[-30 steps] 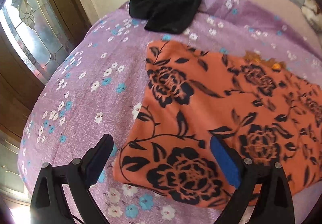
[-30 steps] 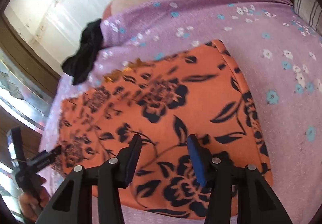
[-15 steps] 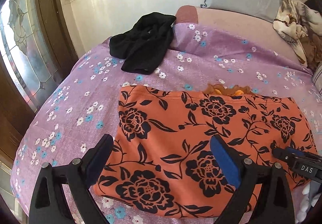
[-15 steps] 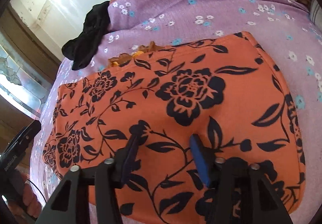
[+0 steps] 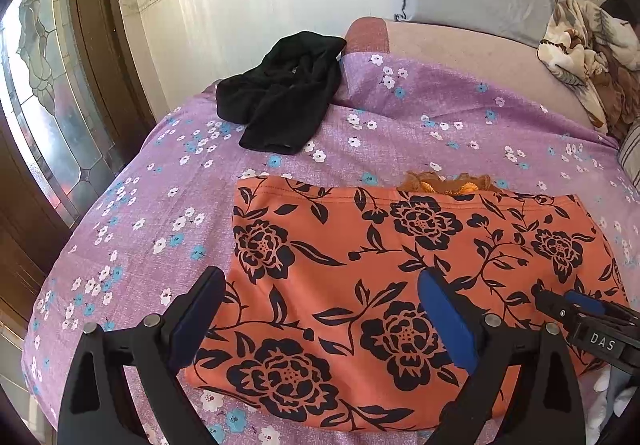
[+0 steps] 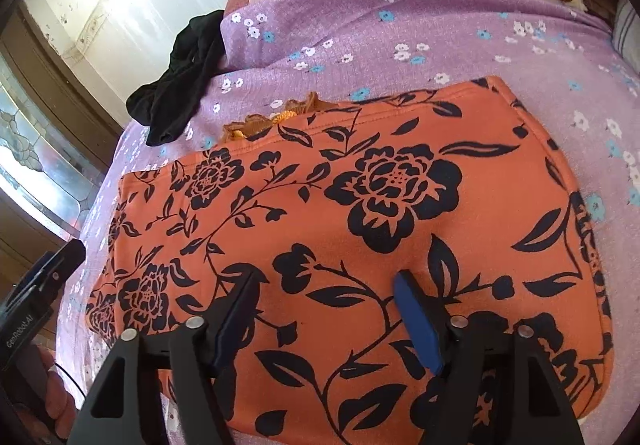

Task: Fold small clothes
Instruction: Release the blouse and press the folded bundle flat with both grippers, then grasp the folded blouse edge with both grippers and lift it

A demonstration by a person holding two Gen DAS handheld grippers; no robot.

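Nearest the left wrist camera, the left gripper (image 5: 320, 293) hangs over the near left part of the orange floral garment (image 5: 400, 265) with its jaws spread wide and nothing between them; whether the tips touch the cloth cannot be told. Its left finger sits over the garment's left edge, the blue-padded right finger over the printed middle. From the right wrist camera, the right gripper (image 6: 328, 285) is likewise parted, less widely, empty, above the near middle of the garment (image 6: 360, 205). In the left view the right gripper (image 5: 576, 305) shows at the right edge over the garment's near right corner, its body bearing the white letters "DAS". In the right view the left gripper's body (image 6: 36, 305) shows at the left edge with "GenRobot.AI" printed on it.

The garment lies flat on the purple flowered bedspread (image 5: 140, 213), folded into a broad rectangle whose long axis runs left to right across both views. A stitched hem runs along its far edge, where an orange lace trim (image 5: 448, 181) peeks out. Farther back, near the bed's far left corner, a crumpled black garment (image 5: 284, 89) lies well apart. Beyond it stands a pale tiled wall (image 5: 248, 5).
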